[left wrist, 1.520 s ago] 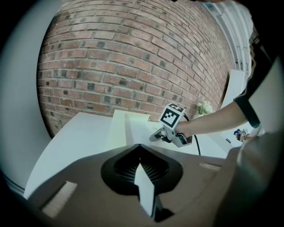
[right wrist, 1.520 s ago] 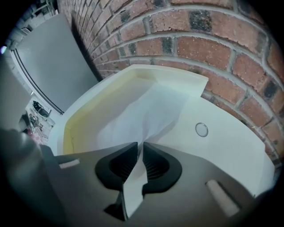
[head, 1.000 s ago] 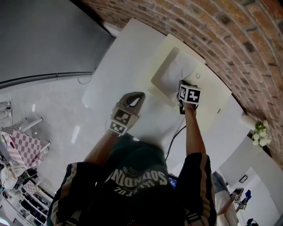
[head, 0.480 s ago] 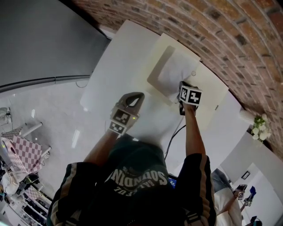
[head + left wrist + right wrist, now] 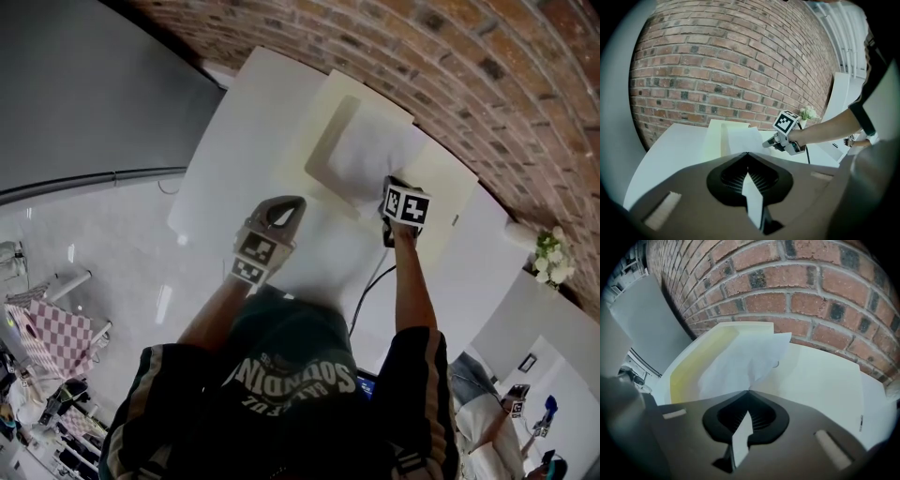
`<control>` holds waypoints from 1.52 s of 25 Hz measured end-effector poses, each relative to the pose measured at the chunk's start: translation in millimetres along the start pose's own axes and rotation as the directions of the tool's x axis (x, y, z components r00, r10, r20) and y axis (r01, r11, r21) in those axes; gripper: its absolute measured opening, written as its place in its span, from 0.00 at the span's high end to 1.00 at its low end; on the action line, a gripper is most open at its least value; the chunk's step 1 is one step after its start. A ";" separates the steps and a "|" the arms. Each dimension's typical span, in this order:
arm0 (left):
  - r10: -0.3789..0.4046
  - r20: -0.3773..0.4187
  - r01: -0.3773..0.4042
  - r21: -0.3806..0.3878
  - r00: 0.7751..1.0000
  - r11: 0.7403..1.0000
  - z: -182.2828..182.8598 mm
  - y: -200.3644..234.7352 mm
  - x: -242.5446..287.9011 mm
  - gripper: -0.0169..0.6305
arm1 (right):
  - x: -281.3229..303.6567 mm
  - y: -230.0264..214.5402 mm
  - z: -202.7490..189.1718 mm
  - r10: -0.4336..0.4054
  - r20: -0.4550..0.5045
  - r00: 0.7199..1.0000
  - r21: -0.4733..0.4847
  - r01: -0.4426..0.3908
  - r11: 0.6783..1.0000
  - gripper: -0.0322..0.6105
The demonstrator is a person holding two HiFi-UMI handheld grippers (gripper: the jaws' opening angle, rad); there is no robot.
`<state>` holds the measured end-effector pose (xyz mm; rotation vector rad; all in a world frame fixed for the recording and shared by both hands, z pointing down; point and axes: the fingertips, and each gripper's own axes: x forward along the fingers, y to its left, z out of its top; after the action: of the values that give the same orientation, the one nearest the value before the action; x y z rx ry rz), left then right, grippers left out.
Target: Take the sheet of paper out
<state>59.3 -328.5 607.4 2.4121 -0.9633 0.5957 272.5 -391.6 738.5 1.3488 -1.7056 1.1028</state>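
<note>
The right claw (image 5: 749, 391) is clenching the near corner of the white sheet of paper (image 5: 736, 364), its two tips meeting on the edge and pulling a crease up into the sheet. The sheet is lying on an open cream-yellow card folder (image 5: 314, 117), which is resting flat on the white bench (image 5: 234, 141) beside the red brick wall (image 5: 469, 56). The far corner of the sheet is pointing toward the wall. The wide-angle bend makes it hard to judge, but its long axis seems to be running from the claw toward the bricks, slanted across the folder.

The left claw (image 5: 746, 153) is hanging clenched on nothing above the bare bench, well apart from the folder. Its tips are pointing toward the folder and the right claw.

Each claw is carrying a cube of black-and-white square markers, with no letters on them. On the person's dark shirt (image 5: 295, 375), pale upside-down capitals are reading "SOUNDIN".
</note>
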 end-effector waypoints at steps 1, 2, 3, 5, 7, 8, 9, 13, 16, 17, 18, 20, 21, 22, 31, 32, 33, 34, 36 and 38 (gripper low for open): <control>-0.002 0.001 0.002 0.002 1.000 1.000 0.4 -1.2 0.1 0.96 | -1.8 -1.9 -1.1 -0.005 0.001 1.000 -0.001 0.005 1.000 0.95; -0.005 0.001 0.005 0.005 1.000 1.000 0.7 -2.6 0.0 0.96 | -3.6 -3.7 -2.6 -0.009 0.003 1.000 0.000 0.009 1.000 0.95; -0.008 0.002 0.008 0.008 1.000 1.000 0.9 -4.1 -0.1 0.96 | -5.6 -5.6 -4.3 -0.013 0.005 1.000 0.004 0.013 1.000 0.95; -0.014 0.002 0.014 0.015 1.000 1.000 1.5 -6.9 -0.9 0.96 | -9.8 -10.2 -7.3 -0.020 0.010 1.000 0.015 0.020 1.000 0.95; -0.019 0.002 0.019 0.022 1.000 1.000 1.8 -8.9 -2.2 0.96 | -14.4 -14.4 -9.6 -0.030 0.014 0.999 0.023 0.030 0.999 0.95; -0.021 0.002 0.021 0.025 1.000 0.999 1.9 -9.8 -2.8 0.96 | -16.8 -16.2 -10.4 -0.035 0.017 0.999 0.025 0.034 0.999 0.95; -0.023 0.003 0.023 0.028 1.000 0.999 2.1 -10.6 -3.5 0.96 | -19.2 -18.0 -11.3 -0.039 0.020 0.999 0.028 0.039 0.999 0.95; -0.030 0.008 0.029 0.042 1.000 0.999 4.5 -14.8 -5.1 0.96 | -29.6 -26.0 -15.3 -0.056 0.031 0.998 0.038 0.055 0.998 0.95; -0.039 0.015 0.038 0.055 0.999 0.998 8.5 -19.8 -6.4 0.96 | -38.9 -32.8 -20.4 -0.074 0.038 0.997 0.046 0.072 0.996 0.95; -0.042 0.018 0.041 0.059 0.999 0.997 9.9 -21.5 -7.1 0.96 | -41.9 -34.8 -22.3 -0.080 0.040 0.996 0.048 0.078 0.996 0.95; -0.044 0.021 0.043 0.062 0.999 0.997 11.1 -22.9 -8.0 0.96 | -44.9 -36.7 -24.2 -0.085 0.042 0.995 0.051 0.083 0.995 0.95; -0.047 0.026 0.046 0.069 0.999 0.997 13.1 -25.6 -9.5 0.96 | -50.9 -40.3 -27.2 -0.097 0.050 0.994 0.056 0.095 0.994 0.95; -0.050 0.029 0.048 0.072 0.998 0.996 14.0 -27.1 -10.1 0.96 | -53.8 -42.1 -28.3 -0.104 0.055 0.993 0.059 0.101 0.993 0.95; -0.052 0.032 0.050 0.076 0.998 0.996 14.8 -28.7 -10.6 0.96 | -56.7 -43.8 -29.2 -0.111 0.060 0.992 0.063 0.107 0.992 0.95; -0.077 0.054 0.071 0.109 0.996 0.992 16.4 -45.6 -24.8 0.96 | -91.4 -51.1 -37.2 -0.178 0.118 0.977 0.085 0.169 0.982 0.95; -0.079 0.058 0.072 0.112 0.995 0.991 17.0 -47.0 -26.8 0.96 | -95.8 -51.6 -37.8 -0.187 0.127 0.974 0.088 0.177 0.980 0.95; -0.081 0.062 0.074 0.113 0.995 0.991 17.5 -48.3 -29.1 0.96 | -100.3 -51.7 -38.6 -0.196 0.134 0.971 0.091 0.185 0.979 0.95; -0.083 0.065 0.075 0.114 0.994 0.991 17.8 -49.4 -31.6 0.96 | -104.8 -51.7 -39.6 -0.205 0.142 0.968 0.094 0.193 0.977 0.95; -0.083 0.071 0.074 0.119 0.994 0.990 18.2 -50.5 -36.6 0.96 | -113.5 -51.1 -41.8 -0.222 0.158 0.962 0.096 0.208 0.973 0.95; -0.080 0.081 0.069 0.125 0.994 0.990 18.2 -50.9 -41.5 0.96 | -121.5 -50.1 -43.6 -0.234 0.177 0.956 0.095 0.220 0.971 0.95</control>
<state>72.5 -284.8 556.8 2.5889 -0.8898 0.5426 349.0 -309.4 657.5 1.6955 -1.6021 0.9400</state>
